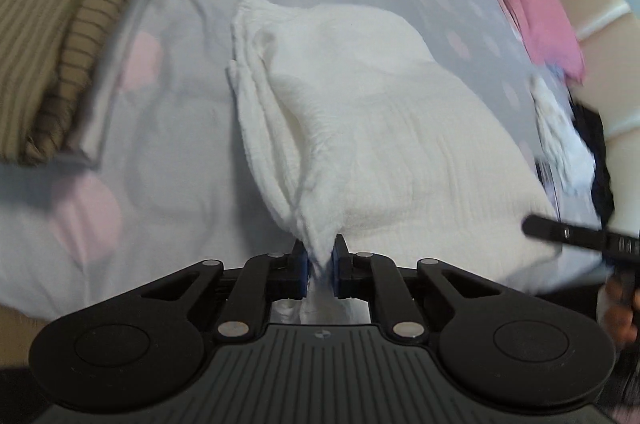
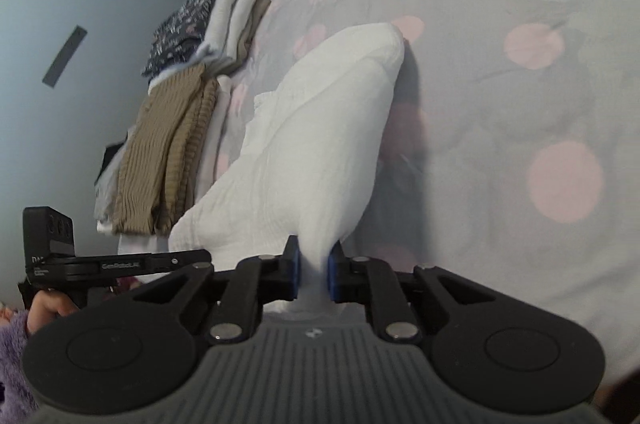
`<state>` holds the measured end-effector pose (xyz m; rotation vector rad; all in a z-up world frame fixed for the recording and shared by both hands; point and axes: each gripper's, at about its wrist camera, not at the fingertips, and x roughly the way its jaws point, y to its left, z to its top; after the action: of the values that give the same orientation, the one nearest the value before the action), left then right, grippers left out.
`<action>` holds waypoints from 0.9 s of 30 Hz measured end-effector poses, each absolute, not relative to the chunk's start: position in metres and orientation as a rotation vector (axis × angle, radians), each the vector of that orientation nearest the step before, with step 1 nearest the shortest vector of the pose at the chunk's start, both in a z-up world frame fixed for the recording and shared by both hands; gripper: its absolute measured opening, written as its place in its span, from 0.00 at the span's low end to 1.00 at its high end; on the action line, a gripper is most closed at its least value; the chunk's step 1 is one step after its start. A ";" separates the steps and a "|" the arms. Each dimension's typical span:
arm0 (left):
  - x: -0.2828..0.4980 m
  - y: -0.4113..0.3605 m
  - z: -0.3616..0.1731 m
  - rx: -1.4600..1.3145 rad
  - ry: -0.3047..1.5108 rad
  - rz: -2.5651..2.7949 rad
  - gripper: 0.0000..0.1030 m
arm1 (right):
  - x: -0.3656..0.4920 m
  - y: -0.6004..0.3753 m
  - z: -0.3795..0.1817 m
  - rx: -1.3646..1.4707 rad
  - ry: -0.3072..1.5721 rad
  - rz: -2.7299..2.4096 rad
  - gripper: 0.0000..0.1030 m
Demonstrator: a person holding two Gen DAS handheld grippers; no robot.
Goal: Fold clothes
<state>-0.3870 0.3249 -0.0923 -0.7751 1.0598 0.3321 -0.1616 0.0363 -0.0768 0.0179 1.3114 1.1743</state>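
A white crinkled garment lies partly folded on a pale bedspread with pink dots. My left gripper is shut on its near corner, the cloth pinched between the blue pads. In the right wrist view the same white garment rises from the bed, and my right gripper is shut on another corner of it. The right gripper's black body shows at the right edge of the left wrist view. The left gripper's body shows at the lower left of the right wrist view.
A stack of folded clothes with a tan ribbed sweater on top sits to the left, also in the right wrist view. A pink cloth and a white and dark heap lie at the right. The dotted bedspread stretches right.
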 end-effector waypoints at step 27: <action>-0.363 0.307 -0.091 -0.560 1.094 0.417 0.24 | -0.190 0.042 -0.086 -0.344 1.010 1.098 0.23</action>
<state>-0.3627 0.3071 -0.0914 -0.5598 1.0941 0.4171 -0.1896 0.0423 -0.0856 -0.3436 1.0104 1.0982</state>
